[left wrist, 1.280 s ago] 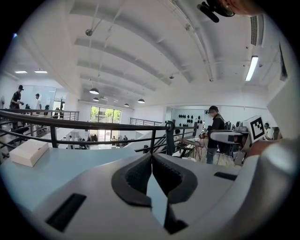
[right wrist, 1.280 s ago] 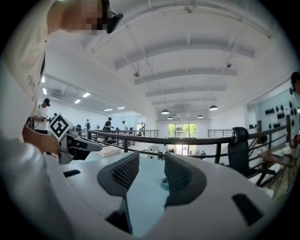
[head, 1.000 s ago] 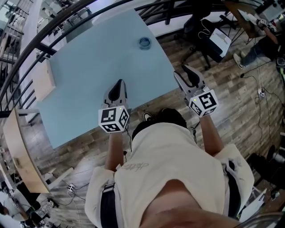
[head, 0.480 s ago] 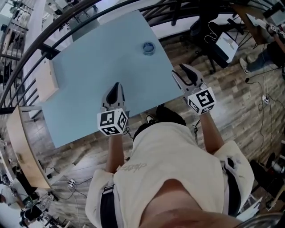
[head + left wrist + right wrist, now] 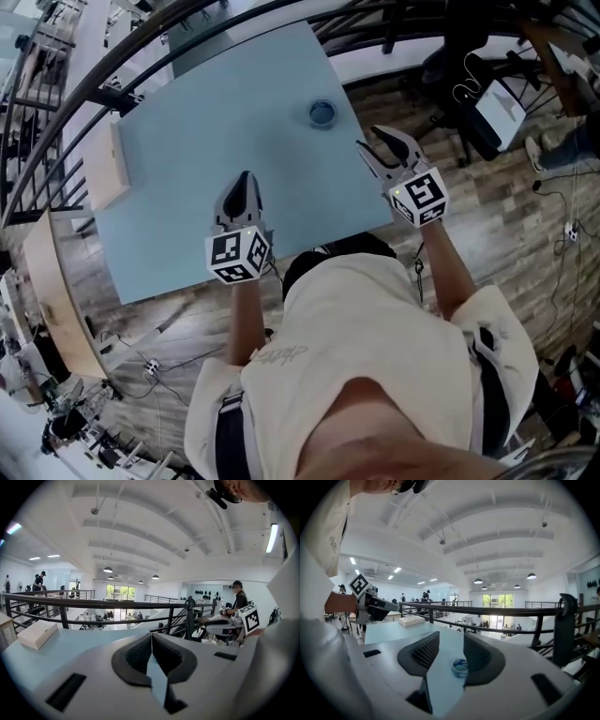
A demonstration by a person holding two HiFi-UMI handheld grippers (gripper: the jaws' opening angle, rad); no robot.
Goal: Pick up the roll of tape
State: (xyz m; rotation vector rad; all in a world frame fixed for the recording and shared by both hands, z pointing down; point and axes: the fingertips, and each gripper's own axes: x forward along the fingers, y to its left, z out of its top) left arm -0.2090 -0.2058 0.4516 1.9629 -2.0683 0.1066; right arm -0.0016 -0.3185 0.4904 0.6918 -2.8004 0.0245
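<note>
Surface [image 5: 216,122]: bare but for the tape near its far edge. Left gripper [image 5: 243,178]: jaws together, well short of the tape. Right gripper [image 5: 367,139]: jaws apart, nearer, aimed at it. Tape [image 5: 322,113]: lying flat, untouched. Approach step in hand; next, the right jaws likely need to straddle the tape and close.

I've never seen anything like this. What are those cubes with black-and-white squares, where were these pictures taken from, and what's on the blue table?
No robot here: a person holds a two-jawed gripper in each hand, and the patterned cubes are parts of those. One picture comes from a camera on the person's head, looking down; the other two from cameras riding on the grippers. The left gripper has its jaws together, holding nothing. The right gripper has its jaws apart, empty, aimed at the roll of tape, which lies untouched on the blue table. A pale box sits near the table's left edge.
</note>
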